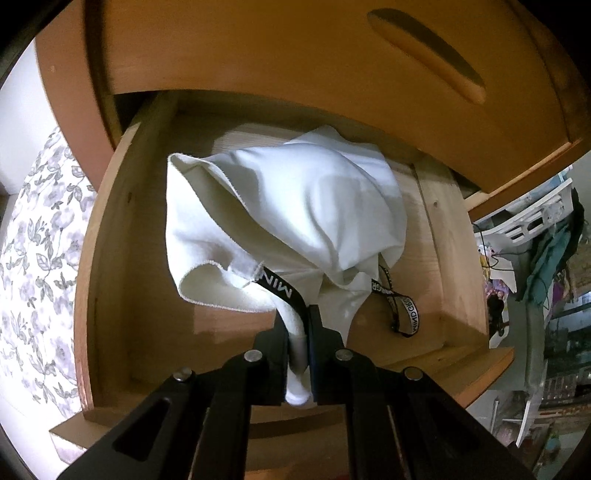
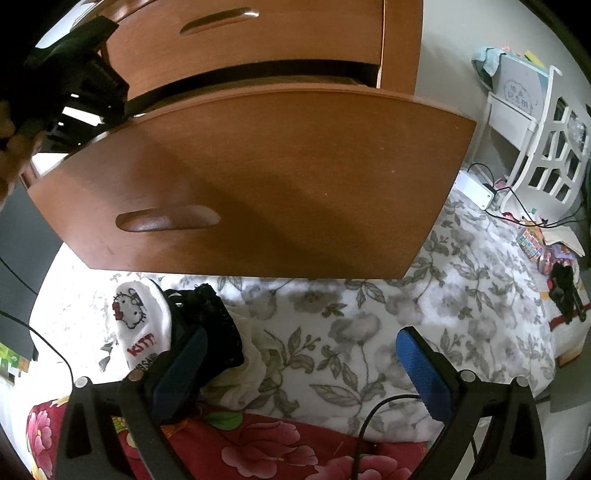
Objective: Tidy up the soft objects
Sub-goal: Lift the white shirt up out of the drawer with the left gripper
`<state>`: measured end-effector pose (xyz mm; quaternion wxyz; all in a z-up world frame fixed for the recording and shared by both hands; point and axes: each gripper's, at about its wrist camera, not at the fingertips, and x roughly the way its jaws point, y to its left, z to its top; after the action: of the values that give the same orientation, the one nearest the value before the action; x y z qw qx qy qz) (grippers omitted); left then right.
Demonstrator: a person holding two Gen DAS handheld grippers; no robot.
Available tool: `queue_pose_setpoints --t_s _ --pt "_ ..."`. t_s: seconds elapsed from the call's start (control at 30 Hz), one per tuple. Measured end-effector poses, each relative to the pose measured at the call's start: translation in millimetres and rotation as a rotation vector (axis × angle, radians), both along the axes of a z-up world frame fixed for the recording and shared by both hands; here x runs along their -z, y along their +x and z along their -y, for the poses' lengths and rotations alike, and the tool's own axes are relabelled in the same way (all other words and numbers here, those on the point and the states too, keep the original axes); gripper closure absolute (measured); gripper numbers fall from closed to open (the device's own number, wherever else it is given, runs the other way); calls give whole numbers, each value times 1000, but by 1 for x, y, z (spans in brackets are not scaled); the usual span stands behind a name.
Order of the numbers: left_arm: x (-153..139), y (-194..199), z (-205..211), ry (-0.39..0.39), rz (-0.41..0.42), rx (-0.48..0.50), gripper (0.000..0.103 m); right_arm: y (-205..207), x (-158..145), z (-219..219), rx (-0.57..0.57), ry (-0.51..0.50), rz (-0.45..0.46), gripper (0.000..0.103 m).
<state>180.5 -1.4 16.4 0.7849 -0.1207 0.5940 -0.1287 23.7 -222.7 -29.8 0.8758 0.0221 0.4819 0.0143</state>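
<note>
White garment (image 1: pixel 295 206), pinched by the left hand-held gripper (image 1: pixel 298 332) over the open drawer (image 1: pixel 122 229), may snag its dangling strap (image 1: pixel 404 314); right hand-held gripper (image 2: pixel 299 365) spread, empty.

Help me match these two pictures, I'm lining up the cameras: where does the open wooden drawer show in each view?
Left wrist view: the open drawer fills the middle, seen from above, with a white garment inside, pinched by the left gripper.
Right wrist view: only the drawer's front panel shows, across the upper middle; its inside is hidden.
Shared landmark: the closed drawer above with its slot handle.
</note>
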Motion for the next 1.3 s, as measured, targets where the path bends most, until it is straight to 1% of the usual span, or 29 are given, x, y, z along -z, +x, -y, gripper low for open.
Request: queue_pose_setpoints --t_s 0.1,0.13,0.17,0.2,0.23,0.27,0.33,0.53,0.63,0.7,0.73,0.77,0.87,0.93,1.07,1.23,1.3 --pt "2 -2 -2 4 -26 -9 93 0 0 0 -1 -1 0 0" --pt "4 0 -3 2 -37 -14 91 0 0 0 -1 -3 0 0" --pt "5 1 -5 -3 -48 -18 83 0 -1 0 -1 -4 1 0" --pt "12 2 -3 -8 -59 -21 79 0 -1 0 0 -4 3 0" --pt "14 3 -4 -6 -66 -24 71 0 -1 0 0 -3 3 0" --pt "15 4 -5 -1 -71 -26 69 0 -1 0 0 -3 2 0" --pt "17 6 -6 16 -79 -30 69 -1 -1 0 -1 -3 1 0" --pt "36 15 11 56 -117 -33 69 -1 -1 0 -1 -4 1 0" --pt "37 17 17 63 -122 -33 69 -1 -1 0 -1 -3 0 0" --pt "39 18 21 83 -127 -24 69 -1 -1 0 -2 -4 0 0" --pt "42 19 26 91 -127 -23 70 -1 -1 0 -1 -4 0 0" --pt "42 19 28 95 -123 -21 76 -1 0 0 -2 -4 0 0" --pt "43 20 34 83 -109 -25 88 -1 -1 0 0 -2 1 0" --pt "41 18 33 69 -92 -24 92 -1 0 0 -1 -4 0 0" --pt "29 10 25 13 -30 -47 95 -1 0 0 -2 -9 1 0" --pt "22 -11 24 -57 78 -93 98 0 1 -3 -5 -19 0 0" --pt "15 -19 25 -54 135 -96 99 -1 1 -3 -5 -24 2 0"
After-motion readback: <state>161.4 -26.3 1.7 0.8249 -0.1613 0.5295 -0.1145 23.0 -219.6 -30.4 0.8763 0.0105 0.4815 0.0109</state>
